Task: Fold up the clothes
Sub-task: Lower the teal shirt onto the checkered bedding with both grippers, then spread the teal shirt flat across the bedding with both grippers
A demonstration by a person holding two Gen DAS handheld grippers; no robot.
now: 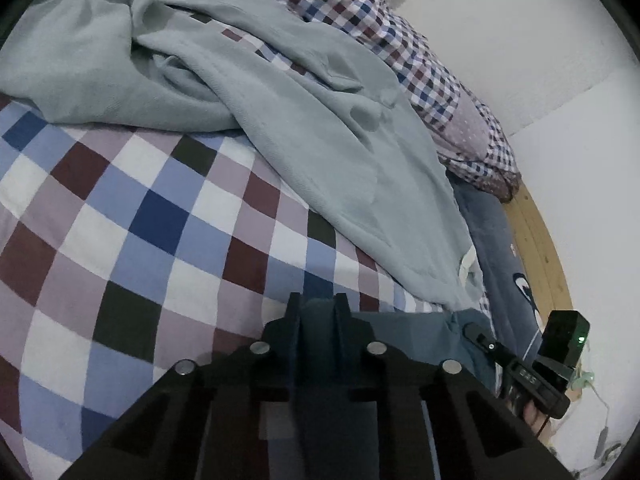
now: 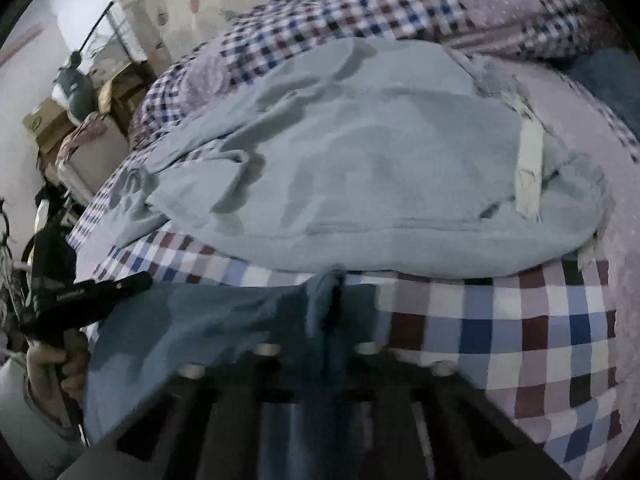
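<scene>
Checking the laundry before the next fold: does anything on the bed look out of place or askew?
Yes: the pale green garment lies rumpled and bunched on the checked bedspread, one sleeve crumpled. Both hand-held grippers pinch a blue garment, still unfolded.

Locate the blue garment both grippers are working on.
The blue garment hangs at the checkered bedspread's near edge, pinched between the left hand-held gripper and right hand-held gripper, below the grey-green garment.

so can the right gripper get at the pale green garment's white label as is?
Probably not yet. The right gripper is shut on the blue cloth, so its fingers aren't free. The path itself looks clear: the white label lies exposed on the pale green garment.
</scene>
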